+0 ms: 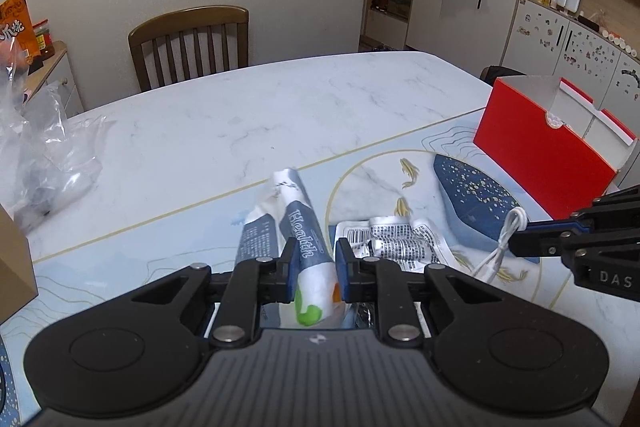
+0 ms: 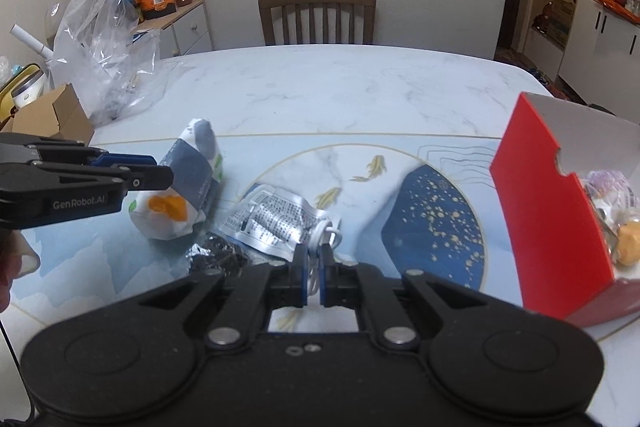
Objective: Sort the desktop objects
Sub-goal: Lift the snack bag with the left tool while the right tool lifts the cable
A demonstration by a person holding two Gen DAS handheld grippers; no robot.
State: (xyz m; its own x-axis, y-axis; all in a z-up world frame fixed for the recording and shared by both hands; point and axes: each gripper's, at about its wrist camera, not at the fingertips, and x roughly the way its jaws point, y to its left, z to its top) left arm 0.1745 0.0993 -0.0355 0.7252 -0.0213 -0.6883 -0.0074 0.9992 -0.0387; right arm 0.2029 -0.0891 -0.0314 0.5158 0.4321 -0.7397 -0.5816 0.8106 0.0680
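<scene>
My left gripper (image 1: 315, 255) has its jaws on either side of a white and grey "Health" snack packet (image 1: 306, 247), closed on it; the packet also shows in the right wrist view (image 2: 188, 183), under that gripper (image 2: 160, 171). My right gripper (image 2: 314, 259) is shut on a white coiled cable (image 2: 326, 233), seen from the left wrist view (image 1: 505, 239) hanging from its tips (image 1: 520, 233). A silver foil sachet (image 2: 276, 221) and a crumpled dark wrapper (image 2: 216, 255) lie on the mat between them.
A red open box (image 2: 548, 211) with items inside stands at the right. A blue and white printed mat (image 2: 432, 223) covers the near table. A clear plastic bag (image 2: 104, 55) and a cardboard box (image 2: 52, 115) sit at the left. A wooden chair (image 2: 316, 15) stands behind the table.
</scene>
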